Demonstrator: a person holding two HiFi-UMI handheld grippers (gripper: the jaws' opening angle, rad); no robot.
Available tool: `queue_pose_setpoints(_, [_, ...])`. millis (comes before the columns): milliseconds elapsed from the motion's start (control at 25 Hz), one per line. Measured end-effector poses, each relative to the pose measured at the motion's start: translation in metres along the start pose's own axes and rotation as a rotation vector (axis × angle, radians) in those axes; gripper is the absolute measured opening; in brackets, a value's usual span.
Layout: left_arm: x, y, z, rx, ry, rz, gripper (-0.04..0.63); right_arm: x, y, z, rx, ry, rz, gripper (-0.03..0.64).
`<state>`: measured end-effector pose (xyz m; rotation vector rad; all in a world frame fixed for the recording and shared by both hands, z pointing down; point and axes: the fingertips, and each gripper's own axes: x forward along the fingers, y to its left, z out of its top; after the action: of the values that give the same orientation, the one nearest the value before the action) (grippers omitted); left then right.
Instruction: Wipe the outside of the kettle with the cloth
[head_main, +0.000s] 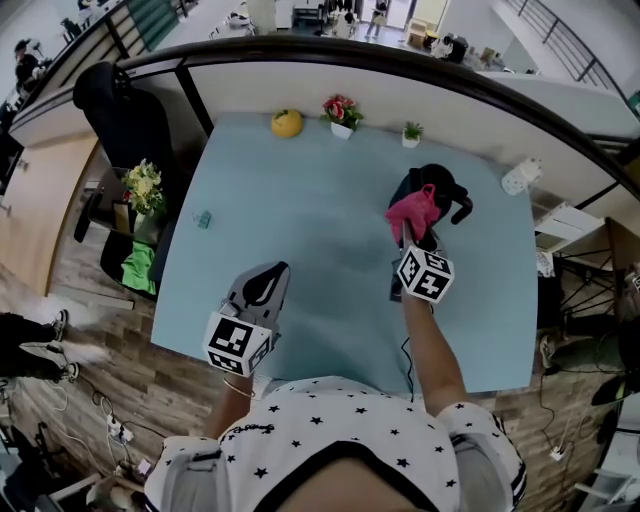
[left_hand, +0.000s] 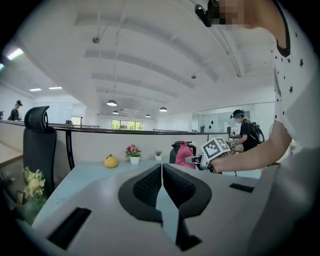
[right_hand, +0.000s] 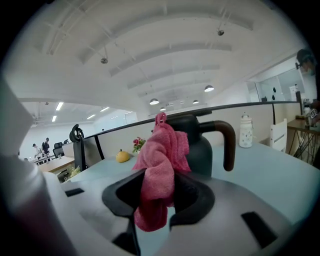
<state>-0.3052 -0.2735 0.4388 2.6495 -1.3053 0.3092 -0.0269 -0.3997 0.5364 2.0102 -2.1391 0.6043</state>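
Clamping the pink cloth between its jaws, the right gripper is closed only as far as the bunched fabric allows. Cloth bulges above the jaws and hangs in a fold below them. The upper bunch sits in front of the near left side of the kettle; in the head view it covers that side, though actual contact cannot be confirmed.

The kettle is dark and upright, with its handle towards the right. It stands on the light blue table, in the far right part of it.

The left gripper has its jaws brought together, pad against pad, with nothing between them. It is held over the near left part of the table, well apart from the kettle.

Along the table's far edge stand:
- a yellow fruit-shaped object
- a small white pot of pink flowers
- a small green plant

A white container stands near the far right corner, beyond the kettle
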Motion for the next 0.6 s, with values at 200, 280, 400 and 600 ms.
queue_pose_setpoints(200, [0.0,0.005,-0.004,-0.012,0.011,0.017,0.031,0.009,-0.012,-0.027,0.04,0.07,-0.022,0.135])
queue_pose_setpoints(280, [0.001,0.007,-0.004,-0.013,0.011,0.023,0.031,0.013,-0.015,-0.034,0.039,0.092,-0.028,0.135])
queue_pose_setpoints(400, [0.004,0.007,-0.004,-0.014,0.012,0.028,0.031,0.018,-0.019,-0.047,0.031,0.129,-0.031,0.135])
queue_pose_setpoints(600, [0.005,0.011,-0.003,-0.012,0.021,0.04,0.031,0.027,-0.026,-0.072,0.04,0.197,-0.043,0.135])
